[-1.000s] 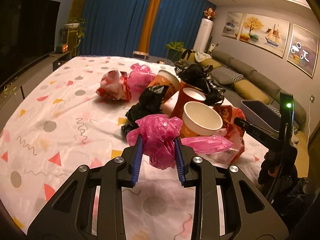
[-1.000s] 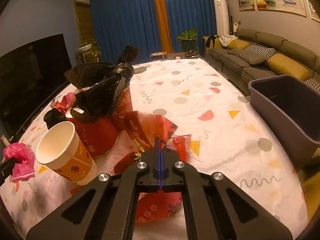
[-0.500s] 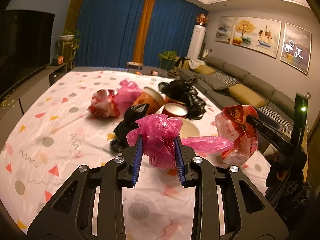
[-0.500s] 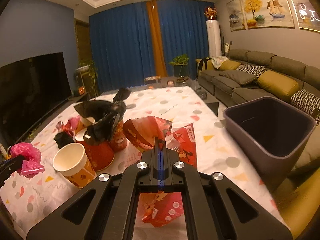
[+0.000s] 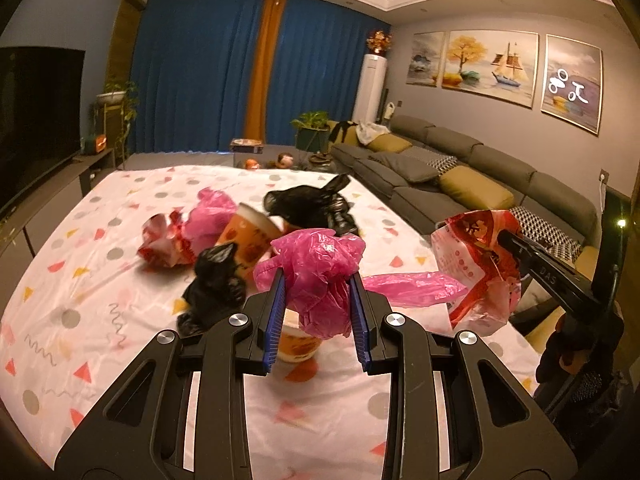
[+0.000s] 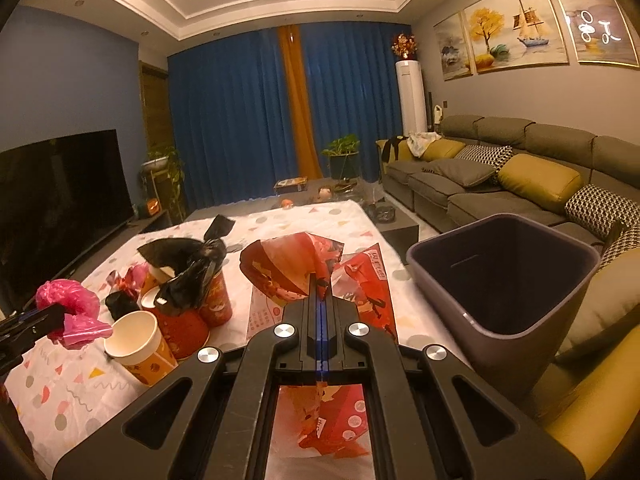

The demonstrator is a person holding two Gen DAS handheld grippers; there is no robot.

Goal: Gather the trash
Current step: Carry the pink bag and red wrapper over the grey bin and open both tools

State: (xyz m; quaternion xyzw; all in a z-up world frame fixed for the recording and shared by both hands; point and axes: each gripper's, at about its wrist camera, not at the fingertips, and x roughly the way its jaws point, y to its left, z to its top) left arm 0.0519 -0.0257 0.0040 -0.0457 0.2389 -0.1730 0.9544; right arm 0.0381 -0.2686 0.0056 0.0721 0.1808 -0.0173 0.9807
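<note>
Trash covers the middle of the table (image 5: 100,216), which wears a white cloth printed with triangles and dots. Going left to right in the left wrist view: a crumpled red-and-white wrapper (image 5: 162,246) lies touching a pink bag (image 5: 210,216); just beside them an orange paper cup (image 5: 250,240) lies tilted, with a small black bag (image 5: 214,288) in front of it and a bigger black bag (image 5: 316,208) behind.

Nearer the camera, the left gripper (image 5: 318,312) pinches a bunched pink plastic bag (image 5: 320,272) between its blue pads, lifted clear of the cloth; a loose tail of it trails toward the right. Another paper cup (image 5: 298,344) stands partly hidden under that bundle.

Further right, the right gripper (image 6: 320,304) has its jaws pressed together on a red printed wrapper (image 6: 292,268), which hangs in the air above the table's right edge. In the right wrist view the wrapper droops below the jaws as well.

Rightmost, a dark empty bin (image 6: 500,280) stands just beside the table, in front of the grey sofa (image 6: 520,184). Neither held piece is over the bin's mouth.
</note>
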